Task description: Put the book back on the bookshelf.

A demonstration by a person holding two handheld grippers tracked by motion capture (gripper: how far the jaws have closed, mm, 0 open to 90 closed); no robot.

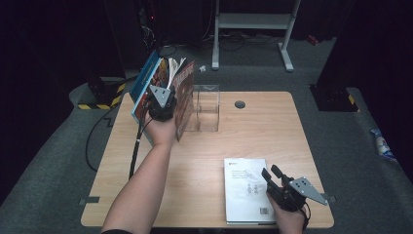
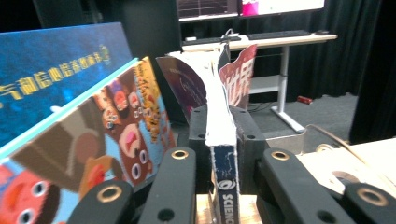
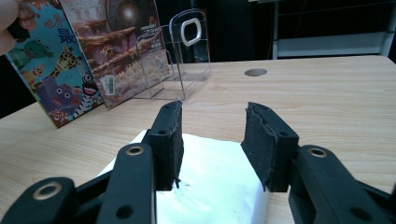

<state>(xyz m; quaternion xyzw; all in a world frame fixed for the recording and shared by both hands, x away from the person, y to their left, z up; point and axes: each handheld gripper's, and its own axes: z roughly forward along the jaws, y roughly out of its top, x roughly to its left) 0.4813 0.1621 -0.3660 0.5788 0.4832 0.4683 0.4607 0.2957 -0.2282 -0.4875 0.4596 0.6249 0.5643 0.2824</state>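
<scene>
A thin magazine with "SCIENCE" on its spine stands upright, and my left gripper is shut on its edge. From above, that left gripper sits at the table's back left with the magazine beside a clear acrylic holder. A blue book and a cartoon-animal book lean to the left of it. My right gripper is open just above a white book lying flat. In the high view the right gripper hovers over that white book near the front edge.
The wooden table has a round cable hole at the back. A white desk frame stands on the floor beyond. The clear holder appears empty.
</scene>
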